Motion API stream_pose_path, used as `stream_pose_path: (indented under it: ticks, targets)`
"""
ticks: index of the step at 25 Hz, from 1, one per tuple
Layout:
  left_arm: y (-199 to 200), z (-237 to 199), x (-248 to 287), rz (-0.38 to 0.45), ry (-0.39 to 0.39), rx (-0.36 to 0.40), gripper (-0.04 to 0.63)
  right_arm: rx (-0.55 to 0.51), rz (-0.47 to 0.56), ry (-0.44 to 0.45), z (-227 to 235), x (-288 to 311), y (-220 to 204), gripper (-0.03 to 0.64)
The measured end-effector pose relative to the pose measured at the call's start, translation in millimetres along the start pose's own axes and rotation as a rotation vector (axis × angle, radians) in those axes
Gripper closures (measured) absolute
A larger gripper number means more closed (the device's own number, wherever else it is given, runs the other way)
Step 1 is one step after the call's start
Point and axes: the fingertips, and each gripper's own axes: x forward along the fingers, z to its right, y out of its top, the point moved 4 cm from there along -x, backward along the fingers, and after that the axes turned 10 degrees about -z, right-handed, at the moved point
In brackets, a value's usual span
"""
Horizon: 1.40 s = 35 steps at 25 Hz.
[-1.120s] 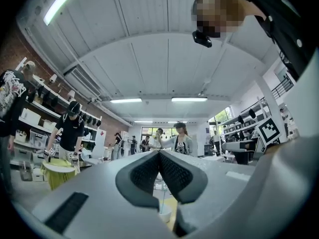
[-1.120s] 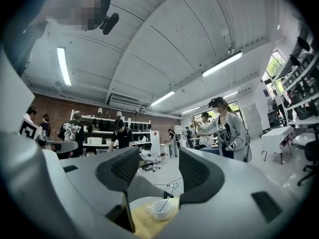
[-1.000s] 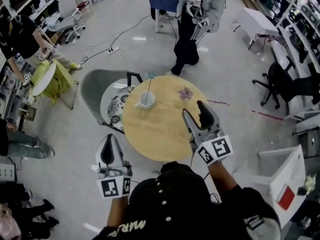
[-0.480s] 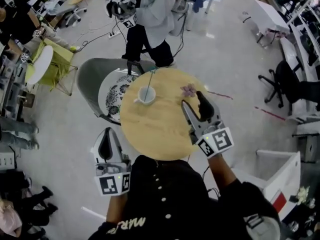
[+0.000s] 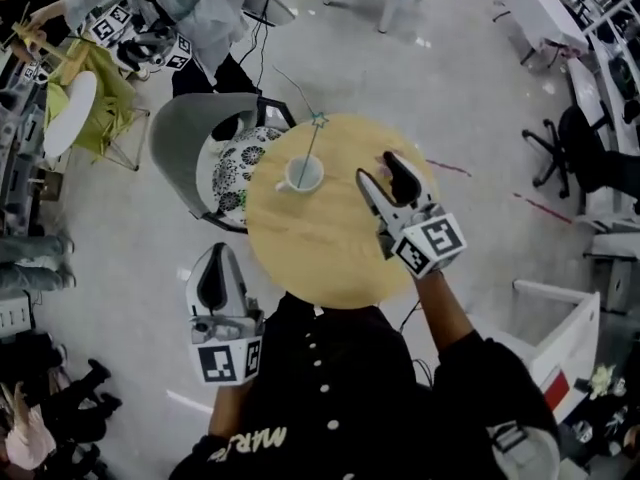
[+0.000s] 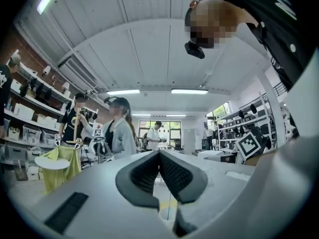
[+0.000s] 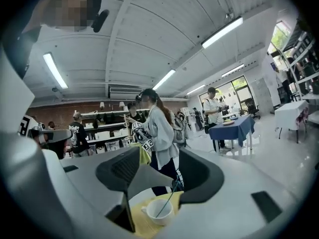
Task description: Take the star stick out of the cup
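A white cup [image 5: 303, 175] stands on the far left part of the round wooden table [image 5: 320, 258]. The star stick [image 5: 312, 144] leans in the cup, its blue star tip [image 5: 319, 120] up over the table's far edge. My right gripper [image 5: 378, 168] hovers open over the table just right of the cup, with nothing between its fingers. In the right gripper view the cup [image 7: 158, 211] and stick [image 7: 167, 202] show low between the jaws. My left gripper [image 5: 218, 253] is shut and empty, off the table's near left edge. The cup [image 6: 167, 214] shows below its jaws.
A grey chair [image 5: 190, 158] with a patterned cushion stands against the table's far left side. A person in a grey jacket [image 5: 190, 3] stands behind it. A small white round table [image 5: 68, 116] is far left, an office chair [image 5: 590, 153] far right.
My right gripper has moved forward to beside the cup, covering a small purple thing on the table. The person in grey has walked from the back to the far left. My left gripper stays low.
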Motion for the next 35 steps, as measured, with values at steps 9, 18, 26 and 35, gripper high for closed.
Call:
stream_pose_path:
  ticks: [9, 18, 26, 35]
  targets:
    - [-27.7, -20.4, 23.3, -0.065, -0.073, -0.037, 0.591, 0.179, -0.134, 0.04, 42.9, 102.7, -53.7, 0.387]
    - [-63.1, -23.4, 46.7, -0.121, -0.134, -0.071, 0.591, 0.398, -0.245, 0.106, 79.6, 180.6, -130.4, 0.394]
    - [-87.2, -23.9, 56.6, -0.17, -0.172, -0.054, 0.591, 0.515, -0.264, 0.204, 96.6, 226.2, -155.7, 0.415]
    - [-98.8, -35.8, 68.6, -0.208, -0.145, -0.063, 0.591, 0.538, -0.256, 0.255, 101.7, 246.4, -152.0, 0.501]
